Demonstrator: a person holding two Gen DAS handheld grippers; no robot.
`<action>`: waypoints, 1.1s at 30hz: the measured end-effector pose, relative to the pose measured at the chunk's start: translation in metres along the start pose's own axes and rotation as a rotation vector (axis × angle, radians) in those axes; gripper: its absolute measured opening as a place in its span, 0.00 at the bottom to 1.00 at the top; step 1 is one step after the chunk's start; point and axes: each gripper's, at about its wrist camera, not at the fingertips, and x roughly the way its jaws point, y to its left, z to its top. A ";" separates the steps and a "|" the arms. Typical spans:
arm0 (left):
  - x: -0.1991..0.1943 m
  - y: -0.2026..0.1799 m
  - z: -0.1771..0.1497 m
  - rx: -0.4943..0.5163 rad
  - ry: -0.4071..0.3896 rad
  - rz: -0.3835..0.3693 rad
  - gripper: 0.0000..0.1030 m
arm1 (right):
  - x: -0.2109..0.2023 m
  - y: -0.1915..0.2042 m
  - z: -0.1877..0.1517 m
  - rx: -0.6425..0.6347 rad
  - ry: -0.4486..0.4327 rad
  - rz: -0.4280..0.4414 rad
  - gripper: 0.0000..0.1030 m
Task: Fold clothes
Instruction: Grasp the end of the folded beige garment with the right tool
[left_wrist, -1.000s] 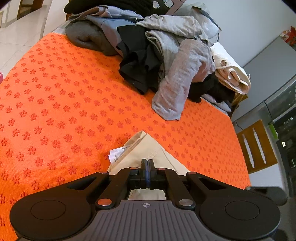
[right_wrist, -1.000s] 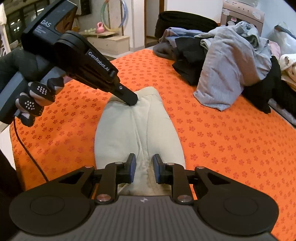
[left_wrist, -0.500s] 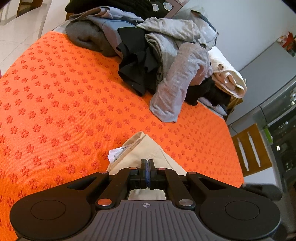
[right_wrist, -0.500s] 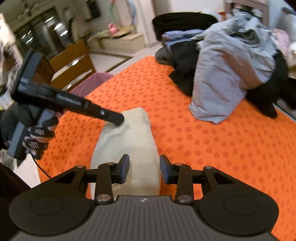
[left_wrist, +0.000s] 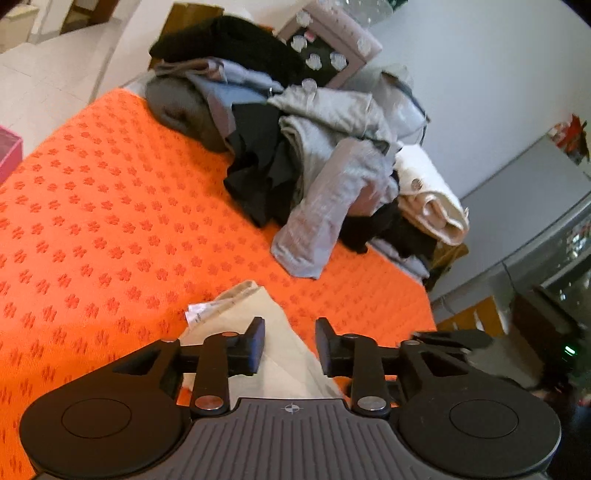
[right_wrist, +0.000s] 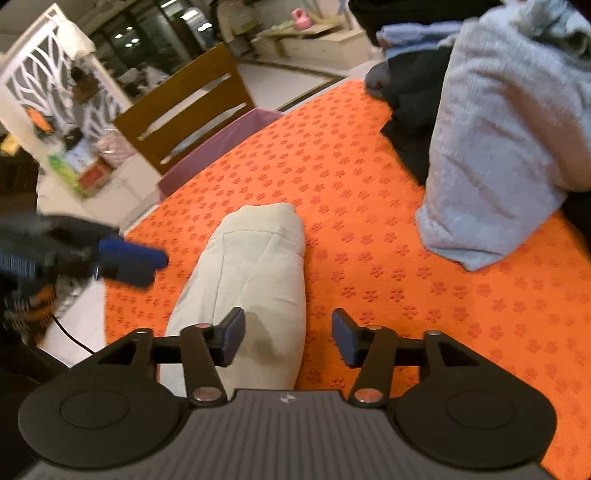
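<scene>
A folded beige garment (right_wrist: 255, 266) lies on the orange flower-patterned cloth (right_wrist: 369, 206), its white label (left_wrist: 201, 314) showing at one end. My left gripper (left_wrist: 290, 347) is open just above that end of the beige garment (left_wrist: 273, 350), with nothing between its fingers. In the right wrist view the left gripper (right_wrist: 151, 260) is a blurred shape off the garment's left side. My right gripper (right_wrist: 288, 339) is open over the garment's near end, holding nothing.
A heap of grey, black and blue clothes (left_wrist: 295, 155) covers the far side of the cloth, with a grey piece (right_wrist: 498, 147) hanging toward the middle. A wooden chair (right_wrist: 184, 107) and a pink box (right_wrist: 221, 140) stand by the table edge.
The left gripper has opened, let go of the beige garment and drawn away to the left. The right gripper has opened wider and swung left.
</scene>
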 end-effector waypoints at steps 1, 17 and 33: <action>-0.004 -0.004 -0.005 0.006 -0.003 0.015 0.34 | 0.001 -0.006 0.001 0.008 0.007 0.029 0.59; 0.019 -0.052 -0.073 0.161 0.069 0.272 0.22 | 0.048 -0.024 0.005 0.035 0.166 0.319 0.65; 0.010 -0.023 -0.085 -0.005 0.006 0.328 0.19 | 0.055 0.018 0.005 0.019 0.140 0.191 0.51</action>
